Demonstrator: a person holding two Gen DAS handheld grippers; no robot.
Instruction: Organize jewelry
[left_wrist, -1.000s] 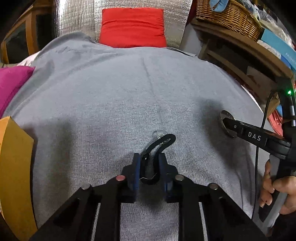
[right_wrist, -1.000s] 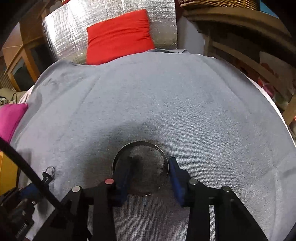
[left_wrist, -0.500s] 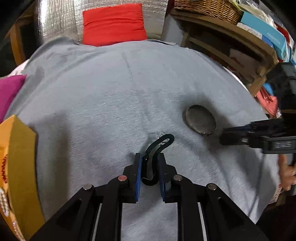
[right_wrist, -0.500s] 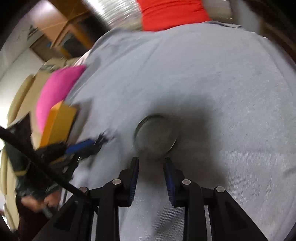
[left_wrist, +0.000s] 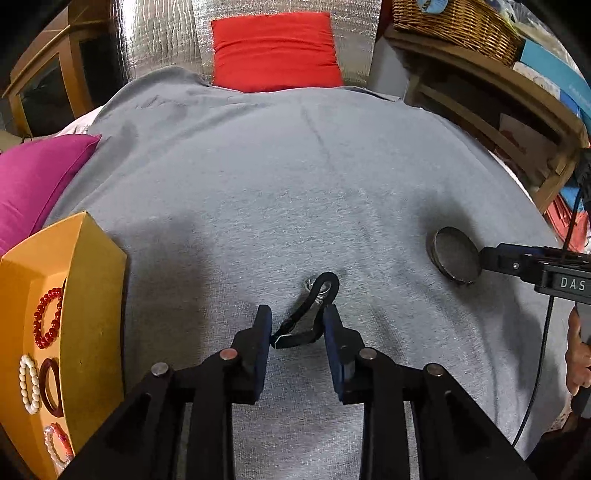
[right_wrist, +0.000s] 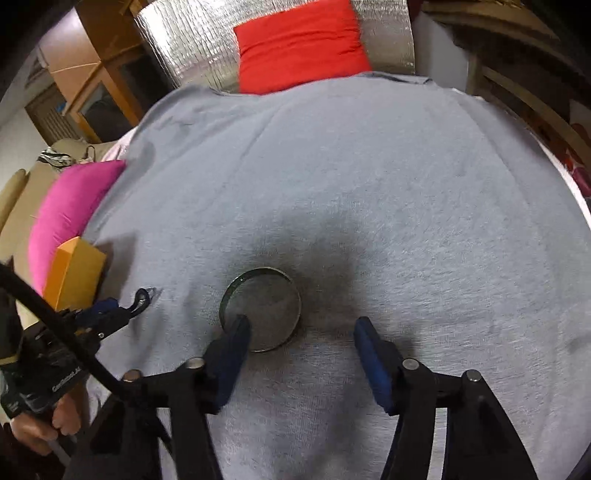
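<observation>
A black cord loop with a small silver ring (left_wrist: 314, 310) lies on the grey cloth between the fingers of my left gripper (left_wrist: 297, 330), which is open around it. It also shows small in the right wrist view (right_wrist: 142, 297). A round metal bangle (right_wrist: 260, 310) lies flat on the cloth. My right gripper (right_wrist: 301, 347) is open, its left finger (right_wrist: 232, 343) over the bangle's near-left rim. The bangle also shows at the right in the left wrist view (left_wrist: 454, 254), with the right gripper's tip (left_wrist: 517, 262) beside it.
An orange jewelry box (left_wrist: 92, 295) stands at the left, holding a red bead bracelet (left_wrist: 48, 317), a white bead bracelet (left_wrist: 29, 384) and a dark bangle (left_wrist: 51, 384). A magenta cushion (left_wrist: 33, 181) lies far left, a red cushion (left_wrist: 275, 50) at the back. Wooden shelves (left_wrist: 498, 96) stand at the right.
My left gripper has opened around the black cord, which now lies on the cloth. My right gripper has opened wide and swung back level, near the bangle.
</observation>
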